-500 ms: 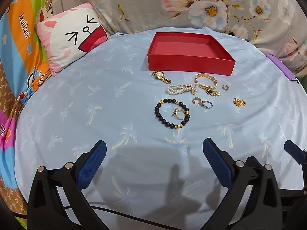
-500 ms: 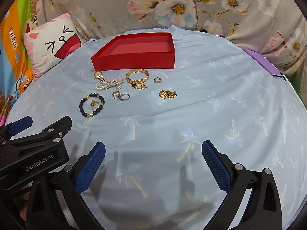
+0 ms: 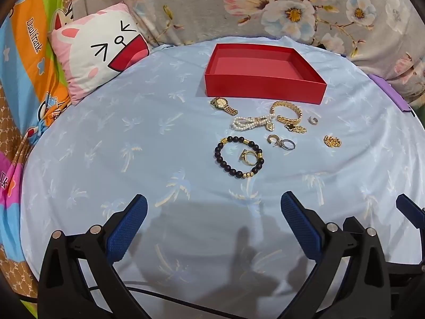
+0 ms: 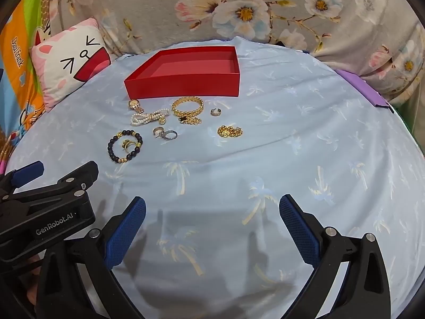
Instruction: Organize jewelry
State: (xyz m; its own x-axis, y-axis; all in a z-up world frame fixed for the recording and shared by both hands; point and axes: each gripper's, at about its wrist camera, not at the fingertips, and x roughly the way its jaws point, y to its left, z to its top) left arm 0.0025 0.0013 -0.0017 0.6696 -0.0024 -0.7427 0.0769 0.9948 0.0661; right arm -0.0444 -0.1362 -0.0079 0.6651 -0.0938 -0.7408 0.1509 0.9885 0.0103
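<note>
1. A cartoon pillow (image 3: 98, 53) lies left of an empty red box (image 3: 265, 90) on the blue sheet (image 3: 106, 146).
2. Jewelry sits just before the box: watch (image 3: 223, 105), bead bracelet (image 3: 239, 156), gold bangle (image 3: 287, 113).
3. The left gripper (image 3: 213, 228) and right gripper (image 4: 212, 228) gape wide, holding nothing.
4. Only the right view shows the left gripper's side.

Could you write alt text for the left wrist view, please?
The open left gripper hovers, holding nothing, over a pale blue sheet. Ahead, a black bead bracelet, pearls and a gold watch lie before an empty red box.
</note>
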